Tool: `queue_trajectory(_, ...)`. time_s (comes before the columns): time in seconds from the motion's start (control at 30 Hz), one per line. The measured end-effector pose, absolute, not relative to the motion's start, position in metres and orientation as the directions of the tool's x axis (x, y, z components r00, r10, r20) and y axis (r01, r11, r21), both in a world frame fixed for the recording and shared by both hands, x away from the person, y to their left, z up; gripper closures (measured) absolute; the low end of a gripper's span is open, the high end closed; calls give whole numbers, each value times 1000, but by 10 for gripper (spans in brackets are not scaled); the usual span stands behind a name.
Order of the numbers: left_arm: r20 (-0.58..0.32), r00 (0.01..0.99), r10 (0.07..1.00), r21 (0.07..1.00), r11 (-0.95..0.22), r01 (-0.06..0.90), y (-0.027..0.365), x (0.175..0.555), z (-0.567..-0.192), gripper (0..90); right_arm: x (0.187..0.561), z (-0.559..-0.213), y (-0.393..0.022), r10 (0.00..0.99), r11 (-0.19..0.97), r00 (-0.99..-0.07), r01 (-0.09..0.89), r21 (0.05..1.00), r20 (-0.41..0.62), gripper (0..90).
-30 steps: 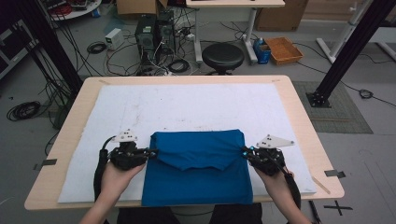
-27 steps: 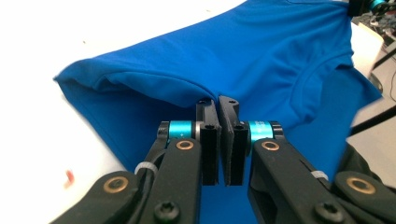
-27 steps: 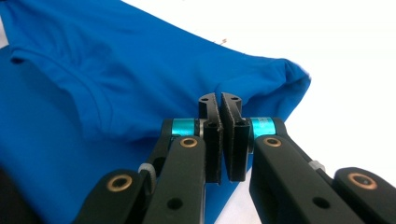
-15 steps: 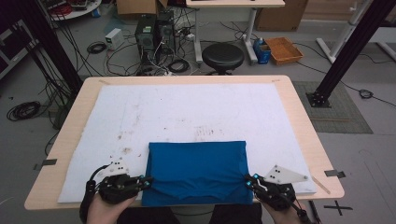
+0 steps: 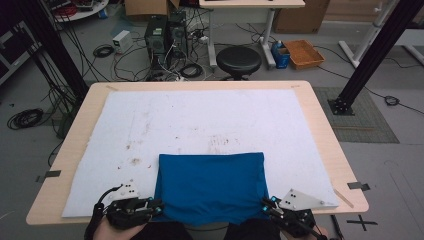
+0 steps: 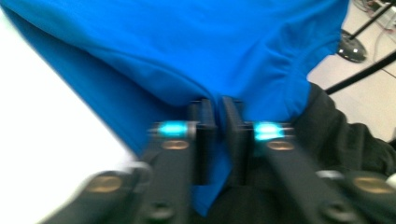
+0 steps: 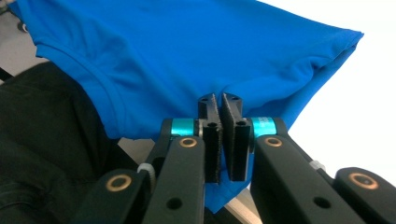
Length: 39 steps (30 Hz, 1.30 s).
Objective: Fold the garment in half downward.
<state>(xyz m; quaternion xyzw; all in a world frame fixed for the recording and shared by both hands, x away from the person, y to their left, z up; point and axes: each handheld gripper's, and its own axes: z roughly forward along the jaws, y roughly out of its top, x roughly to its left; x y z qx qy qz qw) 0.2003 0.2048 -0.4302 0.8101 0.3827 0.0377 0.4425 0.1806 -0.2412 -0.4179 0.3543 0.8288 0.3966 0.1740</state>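
Note:
A folded blue cloth [image 5: 210,185] lies on the white mat [image 5: 200,120] at the table's near edge, its front hem hanging over toward the person. My left gripper [image 5: 157,207] is at the cloth's near left corner. In the left gripper view its jaws [image 6: 218,109] have just been opening and stand a narrow gap apart, with the blue cloth [image 6: 187,46] still between them. My right gripper [image 5: 265,204] is at the near right corner. Its jaws [image 7: 220,100] have also just been opening, leaving a thin gap with the cloth's [image 7: 187,46] hem in it.
The wooden table [image 5: 320,130] carries the stained mat, bare beyond the cloth. The person's dark clothing [image 7: 46,140] is right below the hanging hem. A black stool [image 5: 239,60], computer cases and cables stand on the floor behind the table.
Both grippers drew the cloth toward the near edge and sank; the raised folded flap now lies flat. In the last half second the hands hardly moved.

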Motion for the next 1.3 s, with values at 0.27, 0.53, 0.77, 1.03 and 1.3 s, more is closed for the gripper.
queue_trajectory(0.27, -195, 675, 711, 802, -281, 528, 212, 220, -417, 493, 198, -406, -252, 782, 377, -622, 423, 824, -39, 623)
queue_trajectory(0.53, -157, 614, 773, 822, -243, 515, 209, 296, -413, 446, 284, -400, -252, 855, 284, -519, 477, 831, 5, 570)
queue_trajectory(0.77, -171, 540, 824, 790, -213, 575, 207, 338, -431, 447, 334, -420, -245, 895, 234, -443, 559, 795, 48, 615)
queue_trajectory(1.03, -159, 530, 833, 745, -251, 618, 205, 344, -443, 482, 351, -439, -240, 895, 233, -437, 628, 742, 89, 613)
queue_trajectory(1.3, -79, 592, 802, 745, -347, 569, 198, 339, -446, 710, 349, -448, -242, 872, 250, -475, 644, 724, 122, 838)
